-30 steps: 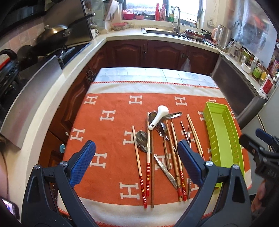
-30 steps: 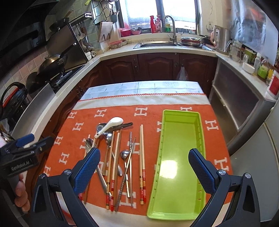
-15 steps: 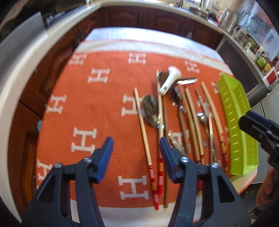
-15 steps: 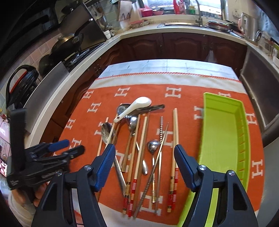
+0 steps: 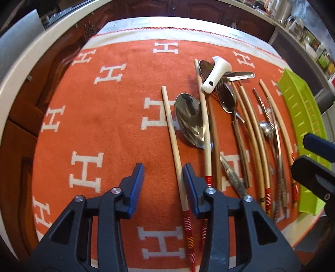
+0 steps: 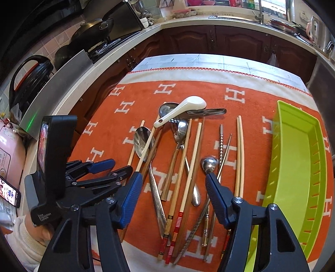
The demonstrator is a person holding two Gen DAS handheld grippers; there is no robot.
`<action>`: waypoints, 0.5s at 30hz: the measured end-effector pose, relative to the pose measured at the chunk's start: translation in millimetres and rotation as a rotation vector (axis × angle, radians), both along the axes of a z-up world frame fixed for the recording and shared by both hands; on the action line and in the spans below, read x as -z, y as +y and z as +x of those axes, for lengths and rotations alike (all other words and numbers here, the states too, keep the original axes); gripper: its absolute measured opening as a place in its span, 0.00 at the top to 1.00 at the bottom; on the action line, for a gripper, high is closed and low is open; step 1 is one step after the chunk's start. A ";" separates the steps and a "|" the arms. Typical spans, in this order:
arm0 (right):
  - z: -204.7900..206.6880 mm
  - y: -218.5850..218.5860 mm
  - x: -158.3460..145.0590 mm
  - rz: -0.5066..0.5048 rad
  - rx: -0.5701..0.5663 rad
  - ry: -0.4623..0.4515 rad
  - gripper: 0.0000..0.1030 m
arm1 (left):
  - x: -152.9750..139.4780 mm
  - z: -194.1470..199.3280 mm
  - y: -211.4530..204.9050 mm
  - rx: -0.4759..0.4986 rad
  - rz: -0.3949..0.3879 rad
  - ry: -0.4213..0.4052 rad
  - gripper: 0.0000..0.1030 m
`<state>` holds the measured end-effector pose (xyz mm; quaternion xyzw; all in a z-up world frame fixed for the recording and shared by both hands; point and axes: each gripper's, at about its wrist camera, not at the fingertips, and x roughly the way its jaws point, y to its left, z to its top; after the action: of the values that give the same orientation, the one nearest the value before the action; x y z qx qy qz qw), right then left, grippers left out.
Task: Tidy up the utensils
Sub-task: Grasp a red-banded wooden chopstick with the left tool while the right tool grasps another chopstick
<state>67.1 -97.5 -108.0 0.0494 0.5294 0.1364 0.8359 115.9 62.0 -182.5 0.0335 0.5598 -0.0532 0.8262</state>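
Note:
Several chopsticks and spoons lie side by side on an orange cloth [image 5: 104,117]. A white ceramic spoon [image 5: 216,74] rests on top of them at the far end; it also shows in the right wrist view [image 6: 182,108]. My left gripper [image 5: 163,173] is open low over the cloth, its jaws on either side of the leftmost bamboo chopstick [image 5: 172,136]. My right gripper [image 6: 173,182] is open above the near ends of the utensils. An empty lime green tray [image 6: 293,163] lies at the right of the pile.
The cloth covers a small table with its near edge just below the utensil handles. Dark wooden cabinets [image 6: 209,39] and a white counter with a stove and pans [image 6: 92,31] ring the table. A sink [image 6: 251,17] sits at the back.
Both grippers have come down and forward toward the utensils. The left jaws have narrowed and now straddle the leftmost chopstick. The right jaws have narrowed too.

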 end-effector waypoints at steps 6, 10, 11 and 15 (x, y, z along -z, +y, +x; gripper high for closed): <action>5.9 12.3 5.6 0.017 -0.030 0.019 0.46 | -1.8 -6.8 -3.3 0.006 0.018 -0.025 0.96; 13.5 25.2 9.7 0.025 -0.051 0.025 0.52 | -5.2 -12.7 9.2 -0.025 -0.005 -0.017 0.97; 16.2 29.2 11.7 0.032 -0.058 0.028 0.54 | -6.2 -12.0 13.9 -0.033 -0.010 -0.019 0.97; 24.2 45.8 19.9 0.061 -0.086 0.048 0.61 | -18.2 -16.1 33.3 -0.068 -0.046 -0.036 0.97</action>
<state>91.3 -51.6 -127.9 0.0555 0.5466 0.1871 0.8143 99.9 95.3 -164.3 -0.0037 0.5443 -0.0374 0.8380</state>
